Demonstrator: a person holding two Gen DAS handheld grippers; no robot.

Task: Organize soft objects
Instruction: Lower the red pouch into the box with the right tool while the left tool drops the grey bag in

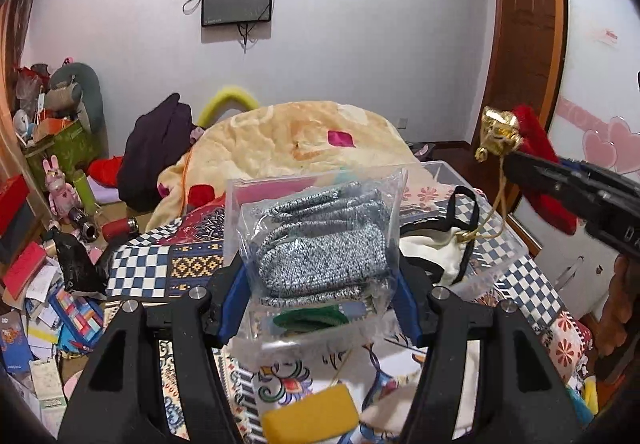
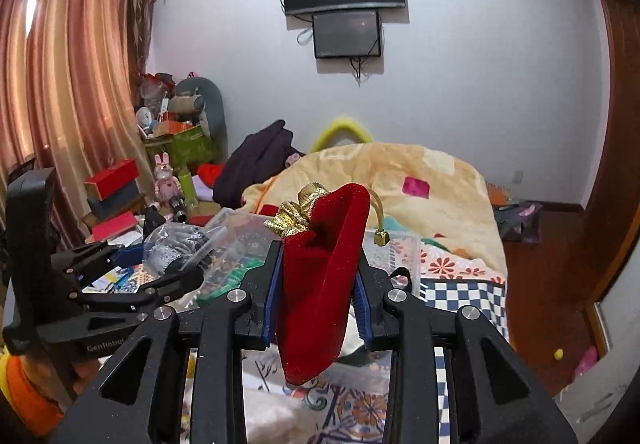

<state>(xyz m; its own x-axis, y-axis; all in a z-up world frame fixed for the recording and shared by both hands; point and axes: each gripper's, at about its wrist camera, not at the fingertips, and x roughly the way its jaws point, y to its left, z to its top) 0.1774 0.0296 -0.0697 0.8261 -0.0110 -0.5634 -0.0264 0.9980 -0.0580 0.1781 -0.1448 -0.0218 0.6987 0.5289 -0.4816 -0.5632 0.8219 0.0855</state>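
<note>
the left gripper (image 1: 320,264) is clamped on a clear packet of grey knit socks (image 1: 320,244), held just above the clear plastic bin (image 1: 460,172) on the bed. the right gripper (image 2: 318,284) is closed on a red velvet pouch (image 2: 320,276) with gold drawstring (image 2: 378,212), to the bin's right. both look light and limp; the packet's film seems slippery, so grip mid-body, and take the pouch by its cloth, not the cord.

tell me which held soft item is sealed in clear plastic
The grey knit bundle in the left tool; the right tool holds a bare red velvet pouch.
</note>
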